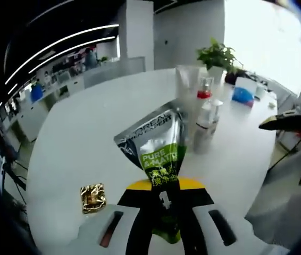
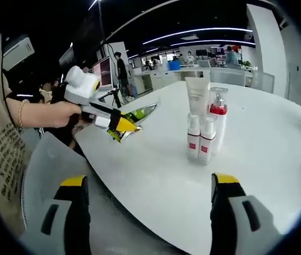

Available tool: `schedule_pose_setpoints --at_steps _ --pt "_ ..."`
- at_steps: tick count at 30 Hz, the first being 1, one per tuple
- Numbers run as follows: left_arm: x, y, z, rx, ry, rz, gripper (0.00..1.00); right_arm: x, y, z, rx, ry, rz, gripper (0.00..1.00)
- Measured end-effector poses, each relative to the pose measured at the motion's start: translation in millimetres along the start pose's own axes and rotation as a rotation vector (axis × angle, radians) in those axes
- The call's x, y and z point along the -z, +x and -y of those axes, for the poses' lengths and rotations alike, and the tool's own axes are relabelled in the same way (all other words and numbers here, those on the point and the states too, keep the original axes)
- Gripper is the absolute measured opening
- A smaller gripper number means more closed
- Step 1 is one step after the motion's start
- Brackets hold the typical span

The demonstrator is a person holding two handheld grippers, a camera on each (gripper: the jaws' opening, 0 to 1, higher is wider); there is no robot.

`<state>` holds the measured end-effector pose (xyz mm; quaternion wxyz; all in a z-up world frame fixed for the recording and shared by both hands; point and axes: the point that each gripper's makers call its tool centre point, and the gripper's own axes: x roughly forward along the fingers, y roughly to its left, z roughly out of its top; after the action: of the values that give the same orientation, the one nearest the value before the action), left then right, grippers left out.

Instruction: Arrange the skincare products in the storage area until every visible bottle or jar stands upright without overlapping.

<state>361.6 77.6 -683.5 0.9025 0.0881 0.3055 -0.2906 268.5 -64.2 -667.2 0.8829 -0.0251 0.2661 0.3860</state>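
Observation:
My left gripper (image 1: 164,186) is shut on the lower end of a silver and green L'Oreal tube (image 1: 156,149) and holds it up above the white table (image 1: 86,138). Beyond it stand a tall white tube (image 1: 187,85), a pump bottle with a red collar (image 1: 205,94) and small white spray bottles (image 1: 206,125), all upright and close together. In the right gripper view the same group (image 2: 206,125) stands mid-table, and a hand carries the left gripper (image 2: 119,124) with the green tube (image 2: 139,113) left of it. My right gripper (image 2: 150,183) is open and holds nothing.
A small gold object (image 1: 92,197) lies near the table's near edge. A potted plant (image 1: 217,53) and a blue pack (image 1: 242,95) sit at the far side. A grey chair back (image 2: 60,159) is below the table edge. Desks and people are in the background.

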Motion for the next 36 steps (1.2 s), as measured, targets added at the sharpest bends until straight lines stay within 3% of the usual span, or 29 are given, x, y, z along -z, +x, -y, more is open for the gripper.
schedule_pose_setpoints --at_steps 10,17,22,25,31,34,36 --pt "-11.4 -30.5 23.4 0.019 0.071 0.061 0.11 -24.5 12.5 -29.2 -0.091 0.054 0.088 0.94" --pt "-23.8 -48.8 39.3 0.047 0.083 0.107 0.11 -64.7 27.2 -50.0 -0.183 0.175 0.220 0.88" --pt "-28.9 -57.3 55.7 0.088 0.063 0.138 0.11 -88.9 32.4 -54.2 -0.209 0.250 0.294 0.82" --pt "-25.1 -58.0 61.2 0.103 0.043 0.138 0.11 -106.1 32.9 -48.7 -0.200 0.324 0.369 0.74" --pt "-26.4 -67.1 72.1 0.141 0.038 0.154 0.11 -118.1 36.0 -44.2 -0.198 0.330 0.393 0.58" --pt "-28.4 -68.4 74.3 0.149 0.043 0.165 0.11 -120.0 36.7 -42.4 -0.195 0.357 0.408 0.44" --pt "-29.9 -69.3 75.4 0.151 0.051 0.171 0.11 -118.3 36.4 -39.7 -0.185 0.381 0.412 0.27"
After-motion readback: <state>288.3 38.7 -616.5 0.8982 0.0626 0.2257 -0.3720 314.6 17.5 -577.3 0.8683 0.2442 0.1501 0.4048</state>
